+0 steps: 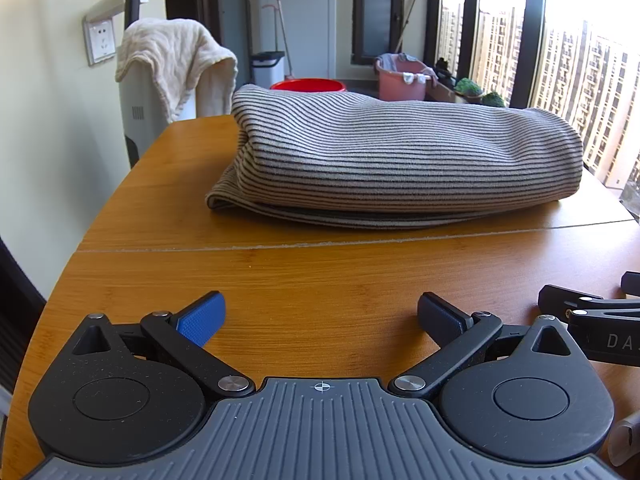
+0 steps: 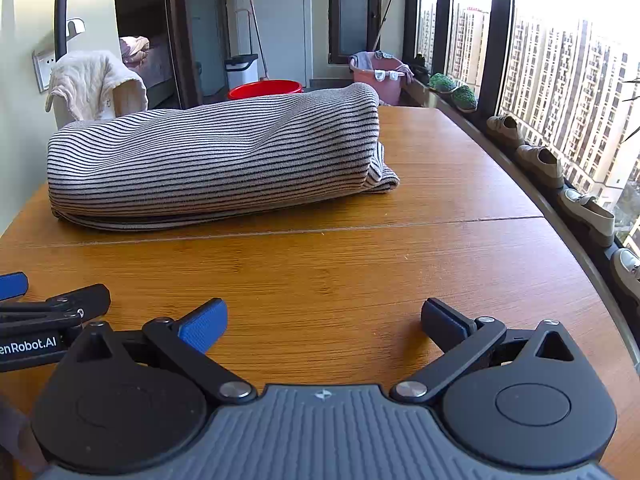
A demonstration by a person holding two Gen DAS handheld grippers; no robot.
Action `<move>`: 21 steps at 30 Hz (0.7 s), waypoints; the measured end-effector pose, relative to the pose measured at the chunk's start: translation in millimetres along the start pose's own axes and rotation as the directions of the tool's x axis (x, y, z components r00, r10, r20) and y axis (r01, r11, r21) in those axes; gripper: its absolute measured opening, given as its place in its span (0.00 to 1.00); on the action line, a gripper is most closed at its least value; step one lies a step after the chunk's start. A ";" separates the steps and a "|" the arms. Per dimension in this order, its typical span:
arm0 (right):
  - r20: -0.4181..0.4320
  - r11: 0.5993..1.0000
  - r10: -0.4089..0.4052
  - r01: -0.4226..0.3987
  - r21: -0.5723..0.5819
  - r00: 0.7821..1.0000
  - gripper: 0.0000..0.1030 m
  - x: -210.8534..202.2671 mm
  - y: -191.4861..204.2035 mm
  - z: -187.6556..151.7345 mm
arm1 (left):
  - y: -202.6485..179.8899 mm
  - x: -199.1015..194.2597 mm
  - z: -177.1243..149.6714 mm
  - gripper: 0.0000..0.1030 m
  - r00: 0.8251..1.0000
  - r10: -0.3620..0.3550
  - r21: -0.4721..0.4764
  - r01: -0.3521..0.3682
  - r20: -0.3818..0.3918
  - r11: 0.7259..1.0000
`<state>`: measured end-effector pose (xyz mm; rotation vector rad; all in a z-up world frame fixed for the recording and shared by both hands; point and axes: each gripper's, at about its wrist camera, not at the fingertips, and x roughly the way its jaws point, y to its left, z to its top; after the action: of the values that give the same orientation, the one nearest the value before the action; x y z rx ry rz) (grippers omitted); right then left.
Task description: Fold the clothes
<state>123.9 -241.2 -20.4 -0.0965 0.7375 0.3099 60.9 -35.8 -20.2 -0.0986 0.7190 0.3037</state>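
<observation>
Left wrist view, folded striped garment (image 1: 396,160) far edge hidden, both grippers' fingers spread, empty

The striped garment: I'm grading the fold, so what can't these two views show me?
- striped garment: its far edge, hidden behind its own bulk in both views.
- Inner layers: only a dark seam shows along the near edge; sleeves and collar tucked out of sight.
- wooden table: its far side, hidden behind the garment in the left wrist view.

Bright daylight floods in from the windows (image 2: 560,80), overexposing them; sharp focus, edges bowed by fisheye.
</observation>
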 end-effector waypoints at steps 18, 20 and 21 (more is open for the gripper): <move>0.000 1.000 0.013 -0.013 -0.010 1.000 1.00 -0.1 -0.4 -0.1 | 0.4 0.1 0.2 1.00 1.000 -0.001 0.000 0.001 0.001 1.000; 0.000 1.000 0.013 -0.012 -0.010 1.000 1.00 -0.5 -0.5 0.0 | 0.6 -0.1 0.3 1.00 1.000 -0.002 -0.001 0.002 0.001 1.000; 0.000 1.000 0.013 -0.013 -0.010 1.000 1.00 -0.6 -0.5 0.1 | 0.9 -0.2 0.4 1.00 1.000 -0.002 -0.001 0.002 0.001 1.000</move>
<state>123.6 -241.9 -20.0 -0.1013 0.7364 0.3257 60.7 -34.9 -19.7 -0.1005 0.7181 0.3022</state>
